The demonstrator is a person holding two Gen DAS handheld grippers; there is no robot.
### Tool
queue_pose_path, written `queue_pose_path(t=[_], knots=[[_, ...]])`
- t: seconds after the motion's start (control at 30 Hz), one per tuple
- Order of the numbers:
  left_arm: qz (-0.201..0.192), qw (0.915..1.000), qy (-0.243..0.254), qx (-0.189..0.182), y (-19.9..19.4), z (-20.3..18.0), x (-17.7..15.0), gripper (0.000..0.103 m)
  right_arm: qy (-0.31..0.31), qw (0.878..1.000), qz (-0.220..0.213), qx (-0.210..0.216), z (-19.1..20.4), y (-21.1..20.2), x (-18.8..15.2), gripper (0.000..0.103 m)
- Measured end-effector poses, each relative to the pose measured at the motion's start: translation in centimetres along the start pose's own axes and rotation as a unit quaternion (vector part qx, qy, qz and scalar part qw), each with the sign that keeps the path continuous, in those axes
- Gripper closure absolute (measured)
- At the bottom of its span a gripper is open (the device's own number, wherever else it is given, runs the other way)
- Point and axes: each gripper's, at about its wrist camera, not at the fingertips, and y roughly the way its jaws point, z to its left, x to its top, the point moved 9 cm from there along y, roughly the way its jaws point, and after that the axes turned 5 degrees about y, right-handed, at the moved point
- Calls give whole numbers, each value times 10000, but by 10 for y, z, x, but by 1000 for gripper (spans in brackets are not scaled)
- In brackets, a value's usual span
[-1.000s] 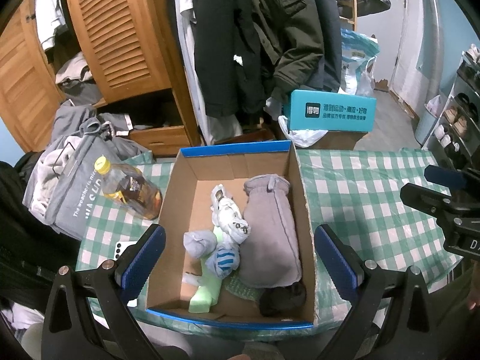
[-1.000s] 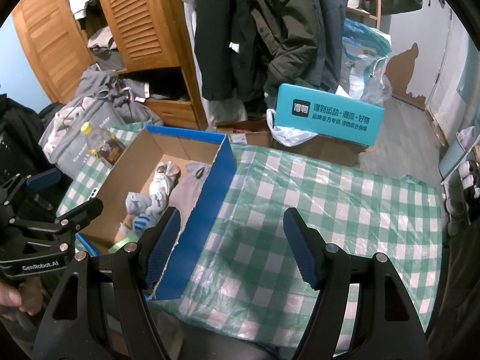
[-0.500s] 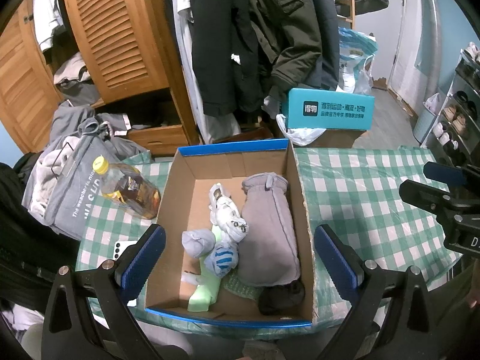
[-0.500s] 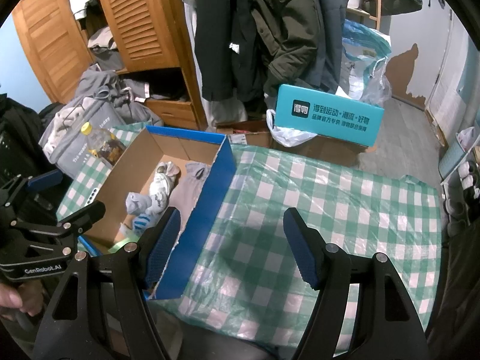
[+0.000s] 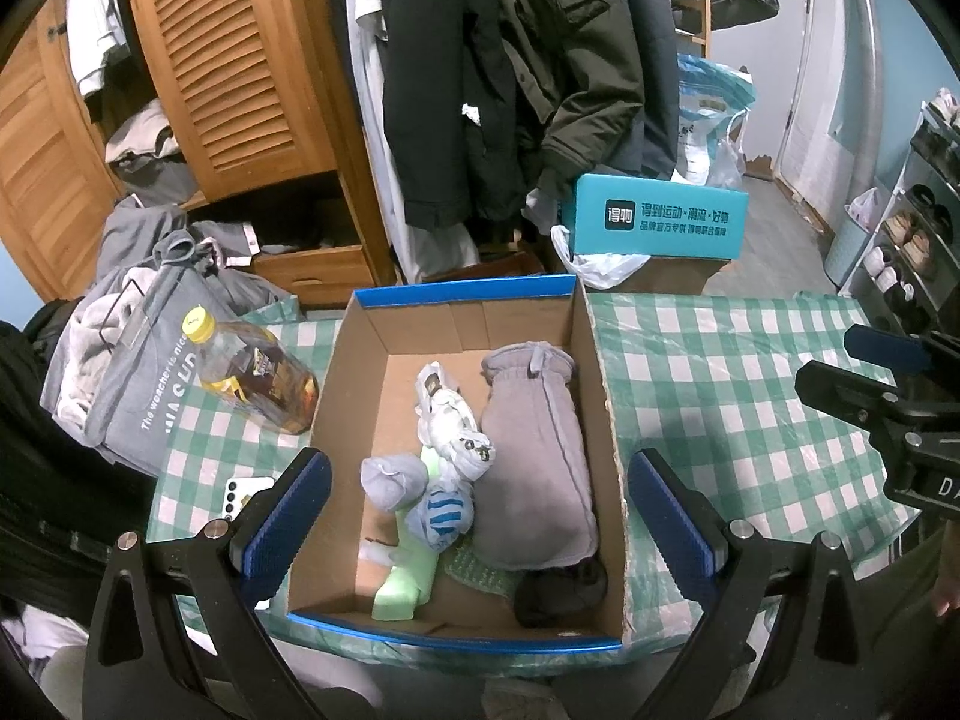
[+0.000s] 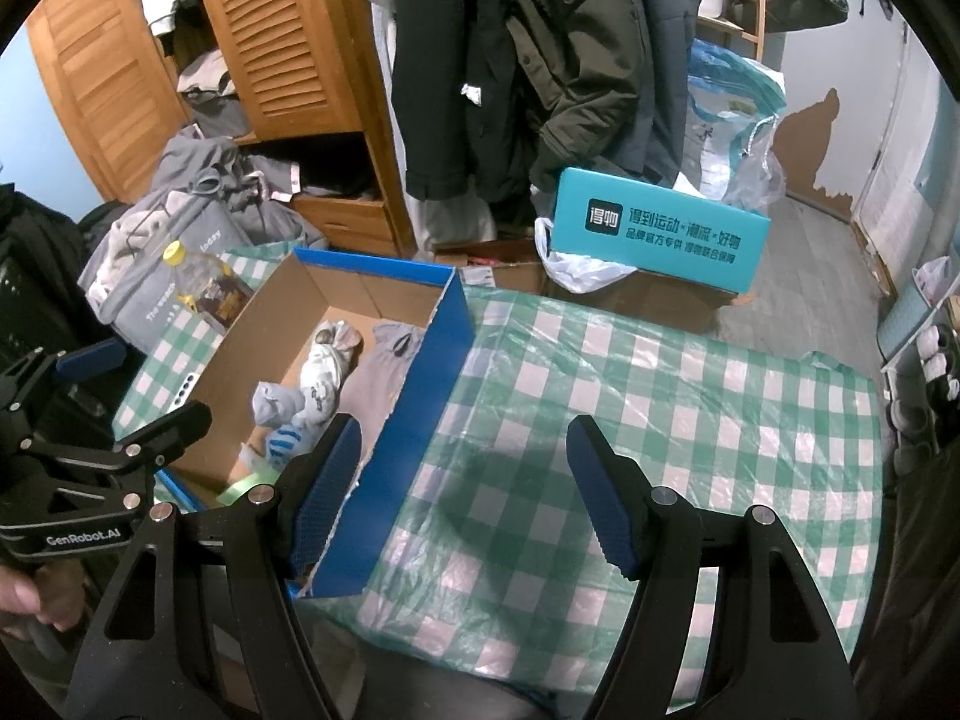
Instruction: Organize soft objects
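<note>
On the checked tablecloth [image 5: 720,360]: cardboard box [image 5: 354,420], blue-rimmed. Inside the box: grey mitten [image 5: 534,450] along its right wall; white sock [image 5: 450,414], grey sock [image 5: 393,480] and blue-striped sock [image 5: 444,513] left of the mitten. Left gripper [image 5: 480,516] hovers above the box, jaws spread, empty. Right gripper [image 6: 465,495] right of the box, spread, empty.

One open blue-edged cardboard box [image 5: 591,360] on one green-and-white checked tablecloth [image 5: 720,372]. Inside: one long grey knitted mitten [image 5: 534,456], one white printed sock bundle [image 5: 453,420], one grey sock ball [image 5: 393,480], one blue-striped sock ball [image 5: 441,513], one dark sock ball [image 5: 561,591], one pale green foam block [image 5: 402,588]. Beside the box: one yellow-capped amber bottle [image 5: 252,372], one white phone [image 5: 243,495]. Beyond: one teal printed carton [image 5: 657,222].
</note>
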Motion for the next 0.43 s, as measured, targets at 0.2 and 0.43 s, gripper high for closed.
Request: queue_pose_path(t=[0.2,0.43], knots=[[-48,10000,17,-8,-1,-2,-1,3,-3,10000,2,2,0,0,1,32],[-17,10000,9,-31,-3,-7,-5,3,-7,10000,2,5,1,0,1,32]])
